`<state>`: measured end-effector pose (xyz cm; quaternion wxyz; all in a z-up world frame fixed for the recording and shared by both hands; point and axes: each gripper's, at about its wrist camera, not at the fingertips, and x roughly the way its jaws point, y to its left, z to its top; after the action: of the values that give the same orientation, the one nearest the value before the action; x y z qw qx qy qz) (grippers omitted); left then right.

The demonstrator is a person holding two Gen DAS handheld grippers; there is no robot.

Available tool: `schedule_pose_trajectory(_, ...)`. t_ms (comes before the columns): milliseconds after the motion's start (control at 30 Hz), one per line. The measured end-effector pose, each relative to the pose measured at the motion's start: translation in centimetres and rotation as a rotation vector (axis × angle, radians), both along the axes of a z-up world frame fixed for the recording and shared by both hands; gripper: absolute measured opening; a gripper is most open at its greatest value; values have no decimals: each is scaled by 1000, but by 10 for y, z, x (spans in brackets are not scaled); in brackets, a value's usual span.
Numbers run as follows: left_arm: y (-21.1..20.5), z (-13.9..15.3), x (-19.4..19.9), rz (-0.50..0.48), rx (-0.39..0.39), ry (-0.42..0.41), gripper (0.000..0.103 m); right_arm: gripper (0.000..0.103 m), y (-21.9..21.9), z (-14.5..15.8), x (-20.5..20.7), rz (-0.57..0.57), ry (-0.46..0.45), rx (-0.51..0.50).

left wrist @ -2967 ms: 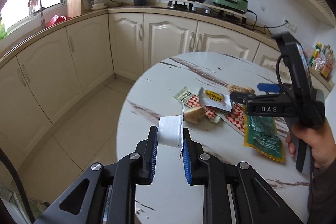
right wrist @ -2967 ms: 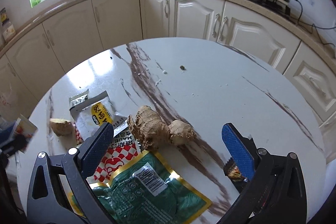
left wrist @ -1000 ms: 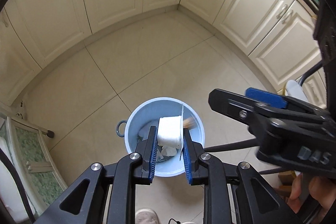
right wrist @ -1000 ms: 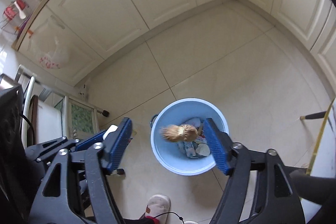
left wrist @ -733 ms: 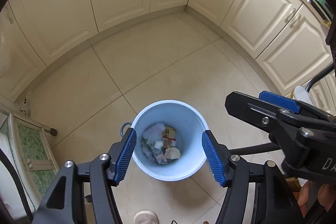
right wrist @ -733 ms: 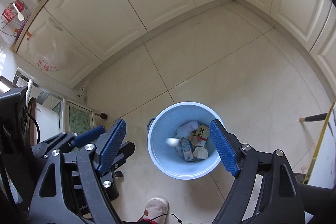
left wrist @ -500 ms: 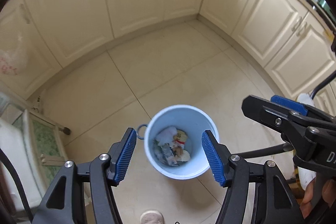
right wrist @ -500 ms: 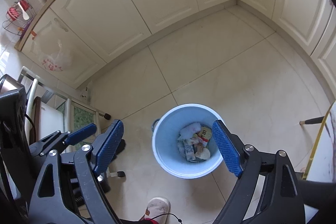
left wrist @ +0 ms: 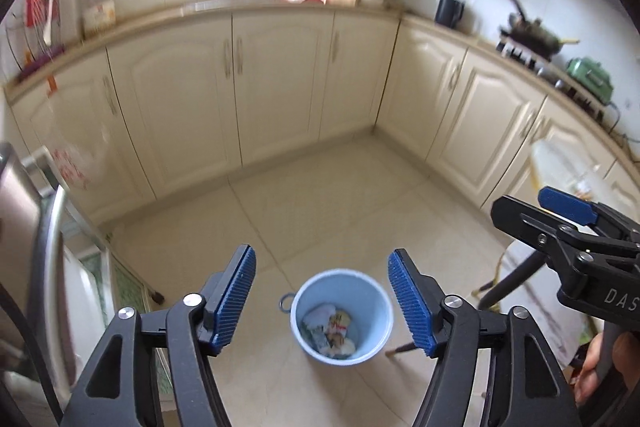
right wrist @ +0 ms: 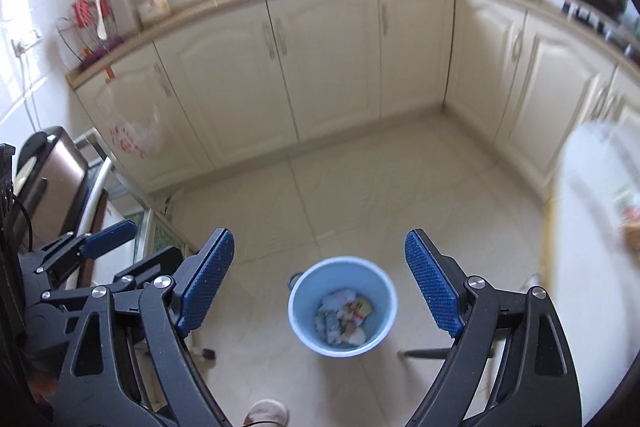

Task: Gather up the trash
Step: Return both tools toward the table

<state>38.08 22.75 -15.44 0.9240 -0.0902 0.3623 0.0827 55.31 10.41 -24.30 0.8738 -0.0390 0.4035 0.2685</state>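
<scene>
A light blue trash bucket (left wrist: 376,291) stands on the tiled floor below both grippers; it also shows in the right wrist view (right wrist: 304,291). Several pieces of trash (left wrist: 330,331) lie inside it, also seen in the right wrist view (right wrist: 344,317). My left gripper (left wrist: 322,299) is open and empty, held high above the bucket. My right gripper (right wrist: 320,287) is open and empty, also above the bucket; it shows at the right of the left wrist view (left wrist: 560,211). The left gripper shows at the left of the right wrist view (right wrist: 100,239).
Cream kitchen cabinets (left wrist: 276,83) run along the far wall and the right side. The white marble table (right wrist: 592,211) with leftover litter is at the right edge. A metal appliance (left wrist: 24,227) stands at the left. A slipper (right wrist: 266,413) is at the bottom.
Both grippers opened and dropped the white cup and the ginger into the bucket. Both cameras have since tilted up and risen, so the cabinets and window show.
</scene>
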Motion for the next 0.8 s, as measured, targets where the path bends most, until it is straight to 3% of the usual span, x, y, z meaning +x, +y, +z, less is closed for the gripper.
schedule_pose_trajectory(100,-32,30,-39,-13,25,-81,71,98,-16,39,-26,-14,-63,19)
schedule_pose_trajectory(367,-101,91,-166,-32,105,-326,96,102,-79,136,-116,-85,-249,69)
schedule_pose_trajectory(533,-142,107,-241,-71,118,-451,102,103,-126,194,-178,-164,-378,98)
schedule_pose_trajectory(800,-152,84,-362,-130,114,-597,102,103,-173,260,-263,-279,-553,110)
